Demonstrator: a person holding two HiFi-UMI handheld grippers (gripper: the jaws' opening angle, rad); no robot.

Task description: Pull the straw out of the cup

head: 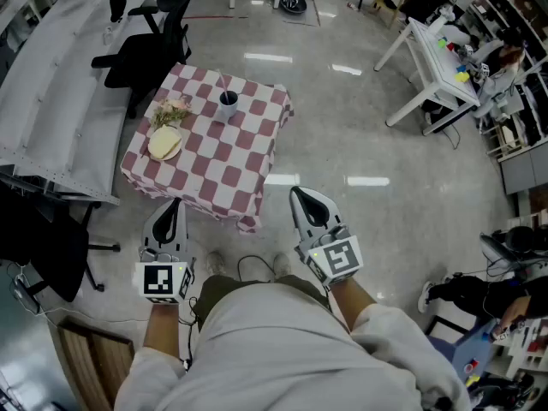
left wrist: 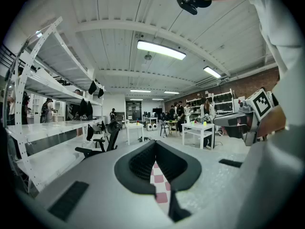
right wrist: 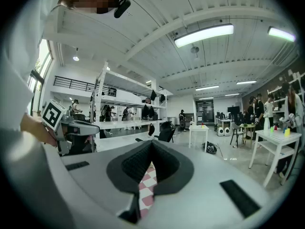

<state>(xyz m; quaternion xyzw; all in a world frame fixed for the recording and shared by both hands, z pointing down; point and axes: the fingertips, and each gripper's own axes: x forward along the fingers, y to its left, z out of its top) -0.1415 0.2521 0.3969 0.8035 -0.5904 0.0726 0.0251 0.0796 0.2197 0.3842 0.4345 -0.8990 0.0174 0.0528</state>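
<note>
A dark cup [head: 228, 104] with a thin straw [head: 223, 84] stands near the far edge of a small table under a red-and-white checked cloth [head: 231, 165]. Both grippers hover level over the floor, short of the table's near edge and far from the cup. My left gripper [head: 175, 204] is shut with nothing in it, and so is my right gripper [head: 298, 193]. In the left gripper view the jaws [left wrist: 155, 144] meet at the tips, and a strip of checked cloth [left wrist: 161, 185] shows behind them. The right gripper view shows the same: jaws [right wrist: 151, 144] together, cloth [right wrist: 147, 187] beyond.
A plate with bread [head: 165, 143] and a dried bunch [head: 171, 110] lie on the table's left side. A black office chair [head: 150, 45] stands behind the table, white shelving [head: 51, 101] to the left, a white desk [head: 432, 67] at the far right. Cables lie on the floor near my feet.
</note>
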